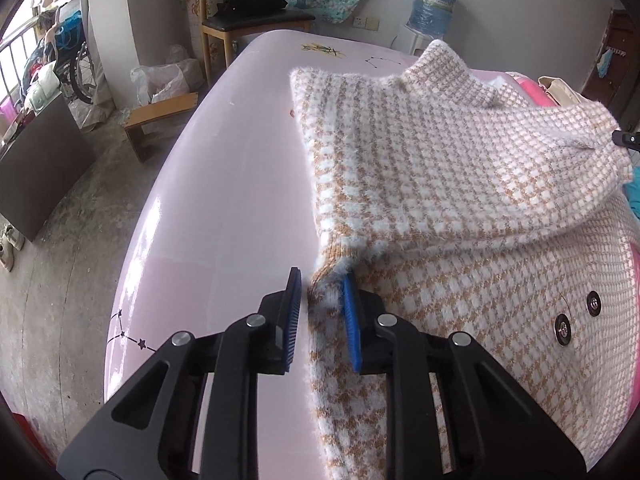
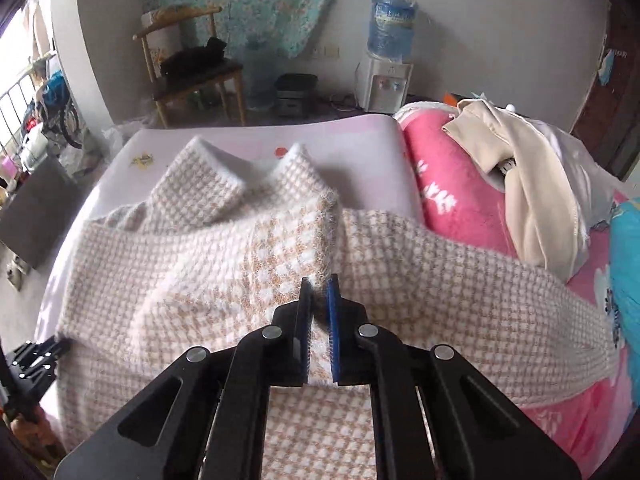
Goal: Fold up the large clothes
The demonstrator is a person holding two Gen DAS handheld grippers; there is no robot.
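Right now the right gripper (image 2: 320,284) is pinching a fold of the fuzzy checked coat (image 2: 224,256) between its blue pads (image 2: 333,320), with the jaws squeezed tight on the cloth; that fold is lifted up off the rest of the coat.

The left gripper (image 1: 322,284) has the brown cuff of the coat's sleeve (image 1: 328,264) between its jaws; the right pad touches the fluff, but a gap shows by the left pad, so I cannot tell if it grips.

The coat lies spread on the pink bed (image 1: 224,184), close to its left edge and reaching toward the far edge; two round snaps (image 1: 578,316) show near the bed's right side; a red blanket (image 2: 452,184) and a cream garment (image 2: 532,184) sit at the far right corner; a chair (image 2: 192,68) and a water cooler (image 2: 386,60) stand past the far edge.
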